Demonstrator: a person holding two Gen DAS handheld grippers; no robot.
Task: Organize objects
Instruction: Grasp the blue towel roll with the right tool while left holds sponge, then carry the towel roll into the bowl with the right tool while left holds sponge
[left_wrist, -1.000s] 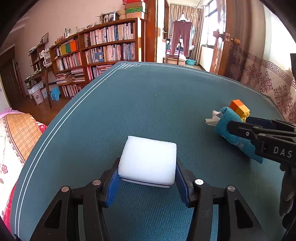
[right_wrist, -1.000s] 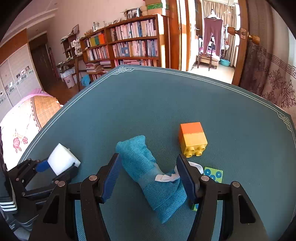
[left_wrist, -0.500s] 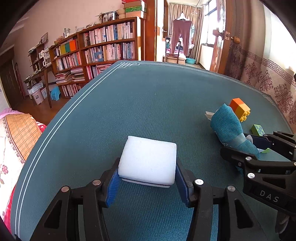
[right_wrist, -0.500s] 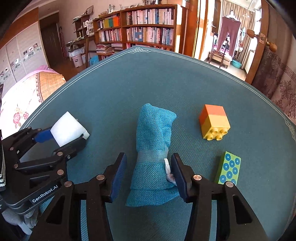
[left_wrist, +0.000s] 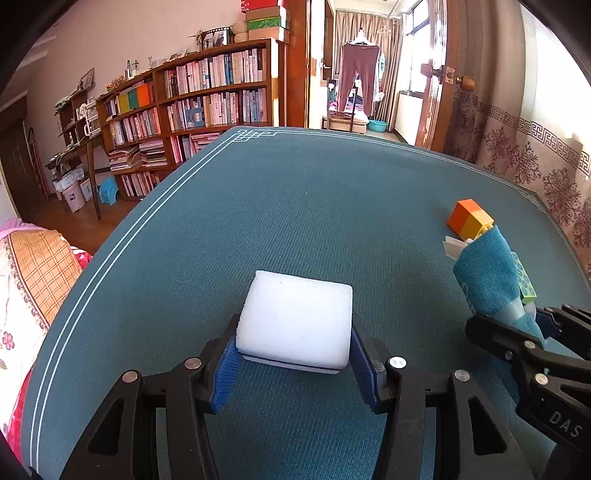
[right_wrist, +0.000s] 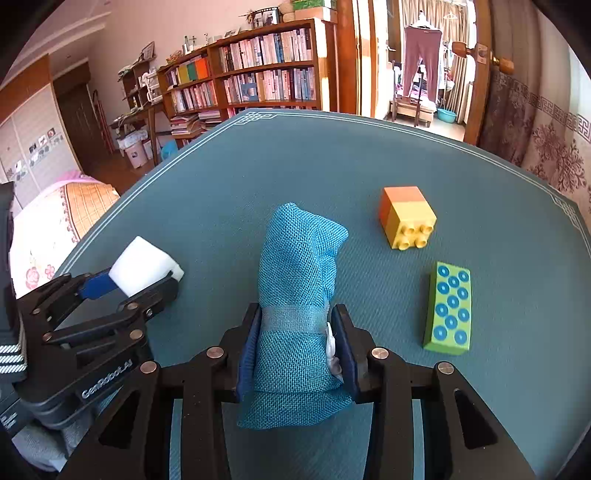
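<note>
since a second ago my right gripper (right_wrist: 295, 341) has been closing onto the rolled teal woven cloth (right_wrist: 295, 295), pads now pressing it; my left gripper (left_wrist: 293, 354) clamps the white foam block (left_wrist: 295, 321); the wide teal table mat (left_wrist: 295, 203) lies bare ahead to its white-lined edge.

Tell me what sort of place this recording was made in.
Most likely a lived-in home, perhaps a study or bedroom. Packed bookshelves line the wall, trousers hang drying in the next room, and patterned bedding lies beside the blue table.

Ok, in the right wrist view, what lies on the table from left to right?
white sponge held in the left gripper → rolled blue cloth between the right gripper fingers → orange-and-yellow block → green dotted block.
</note>
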